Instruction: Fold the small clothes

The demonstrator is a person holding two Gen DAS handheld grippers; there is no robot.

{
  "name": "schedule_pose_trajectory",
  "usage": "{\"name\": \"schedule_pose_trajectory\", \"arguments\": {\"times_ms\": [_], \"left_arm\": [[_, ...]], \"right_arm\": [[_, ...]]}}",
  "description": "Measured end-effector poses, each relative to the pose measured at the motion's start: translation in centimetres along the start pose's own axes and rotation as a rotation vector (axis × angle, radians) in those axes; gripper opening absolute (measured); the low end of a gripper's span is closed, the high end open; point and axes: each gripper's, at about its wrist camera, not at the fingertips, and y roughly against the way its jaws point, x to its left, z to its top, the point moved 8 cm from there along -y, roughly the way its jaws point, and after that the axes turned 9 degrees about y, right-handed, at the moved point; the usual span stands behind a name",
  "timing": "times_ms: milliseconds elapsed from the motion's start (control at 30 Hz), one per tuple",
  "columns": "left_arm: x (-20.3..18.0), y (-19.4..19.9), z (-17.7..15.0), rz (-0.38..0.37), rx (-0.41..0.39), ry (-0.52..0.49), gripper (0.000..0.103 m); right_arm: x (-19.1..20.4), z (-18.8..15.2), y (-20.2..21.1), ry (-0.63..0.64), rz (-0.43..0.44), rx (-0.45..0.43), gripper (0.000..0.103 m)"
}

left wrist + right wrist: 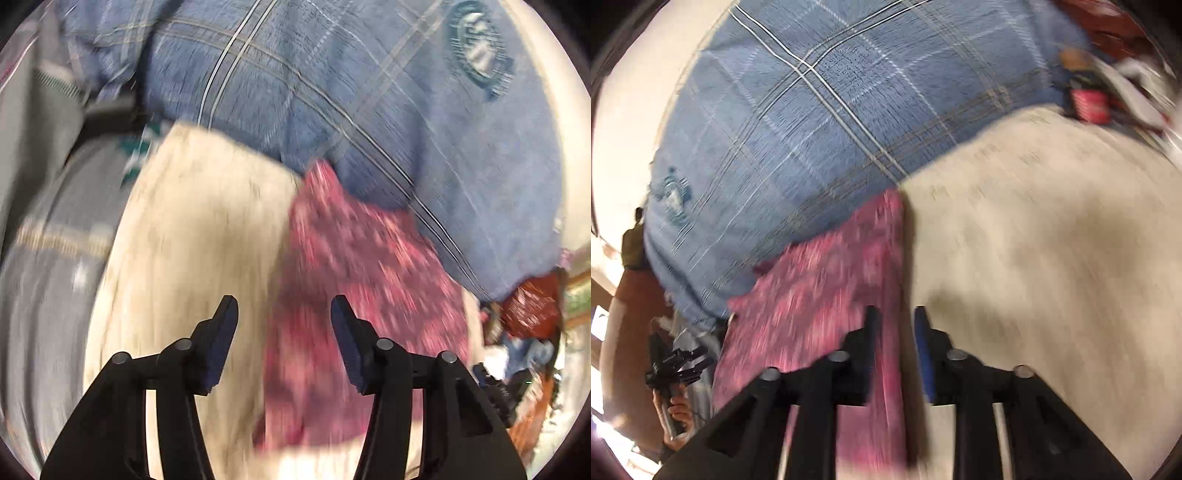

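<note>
Left gripper (pixel 284 310) jaws wide apart above pink cloth (pixel 354 280), which lies right of centre. Right gripper (pixel 895 314) jaws narrowly apart, cloth's edge between; grip unclear.

— What have I got for clothing here?

— I see one small pink garment (pixel 354 280), a mottled pink-and-white print, blurred in both views. It lies flat and looks folded, with one long straight edge.

— Where does it sit?

— On a cream surface (pixel 192 236), its far end touching a blue plaid blanket (pixel 332 85). In the right wrist view I see the pink garment (pixel 820 291) running lengthwise, straight edge against the cream surface (pixel 1034 240).
</note>
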Motion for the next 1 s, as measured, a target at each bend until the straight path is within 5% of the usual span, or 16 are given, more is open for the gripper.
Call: {"name": "schedule_pose_trajectory", "arguments": {"times_ms": [200, 333, 533, 567, 633, 667, 800, 900, 1000], "left_arm": [[-1.3, -2.4, -10.4, -0.138, 0.093, 0.065, 0.051], [-0.1, -3.9, -11.6, -0.184, 0.124, 0.208, 0.051], [1.1, -3.5, -10.2, -0.273, 0.065, 0.392, 0.051], [1.1, -3.6, -10.1, -0.282, 0.066, 0.412, 0.051], [1.1, -4.5, -9.8, -0.259, 0.059, 0.453, 0.026], [1.2, -4.9, -9.6, -0.257, 0.064, 0.467, 0.018], [0.9, -3.4, -8.2, -0.257, 0.011, 0.453, 0.017], [1.2, -2.4, -7.8, -0.146, -0.033, 0.37, 0.016], [5.3, -0.9, -7.3, 0.062, -0.16, 0.385, 0.015]], "right_arm": [[-0.7, -7.3, 4.8, -0.109, 0.093, 0.02, 0.049], [0.1, -7.9, 2.8, -0.254, 0.184, -0.013, 0.049], [1.6, -6.0, 0.0, -0.335, 0.236, -0.096, 0.048], [2.2, -5.7, -0.5, -0.334, 0.258, -0.097, 0.04], [3.2, -5.6, -1.9, -0.322, 0.278, -0.059, 0.004], [3.3, -5.6, -2.1, -0.313, 0.267, -0.048, 0.005], [4.3, -2.4, 1.4, -0.233, 0.281, -0.174, 0.004], [4.2, -1.0, 2.3, -0.15, 0.225, -0.173, 0.004], [2.6, -2.5, 0.2, -0.151, 0.142, -0.096, 0.004]]}}
